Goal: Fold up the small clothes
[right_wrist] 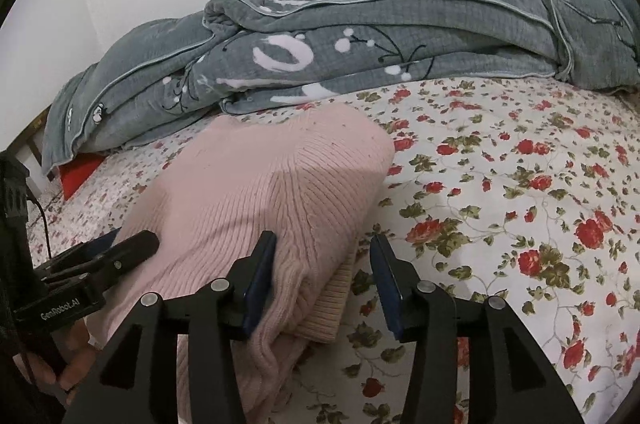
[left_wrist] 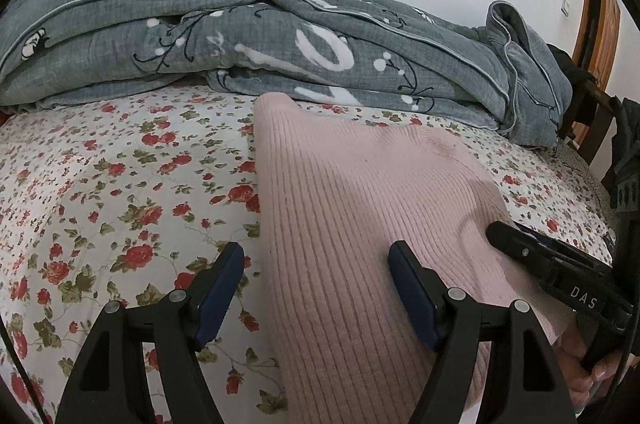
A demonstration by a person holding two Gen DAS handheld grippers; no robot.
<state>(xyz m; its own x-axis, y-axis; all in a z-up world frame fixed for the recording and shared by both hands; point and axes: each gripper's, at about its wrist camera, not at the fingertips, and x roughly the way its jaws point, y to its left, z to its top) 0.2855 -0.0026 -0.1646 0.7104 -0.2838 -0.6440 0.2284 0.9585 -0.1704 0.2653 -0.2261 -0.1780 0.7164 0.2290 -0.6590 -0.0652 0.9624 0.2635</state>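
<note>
Pink ribbed knit, a small sweater (left_wrist: 360, 208), lying folded into a thick bundle on the floral bed sheet (left_wrist: 120, 184), just in front of a heaped grey quilt (left_wrist: 280, 36).

Left gripper (left_wrist: 316, 288) spread wide, empty: left finger over bare sheet, right finger resting on or just above the knit, straddling the sweater's left edge. Right gripper (right_wrist: 324, 276) also spread wide and empty, straddling the opposite edge near the cream ribbed hem (right_wrist: 336, 308), which pokes out from under the top layer. Contact with the cloth hard to confirm in either view.

Likely step: pressing or squaring the bundle, or taking the two side edges for one more fold.

Risks from here:
- Closing low could pinch bed sheet together with knit and drag the sheet up.
- Catching only the top layer would peel the bundle open, since the layers look loose and springy.
- Uneven lifting between the two sides could skew the fold.
- Pushing forward could shove the sweater into the quilt.
</note>
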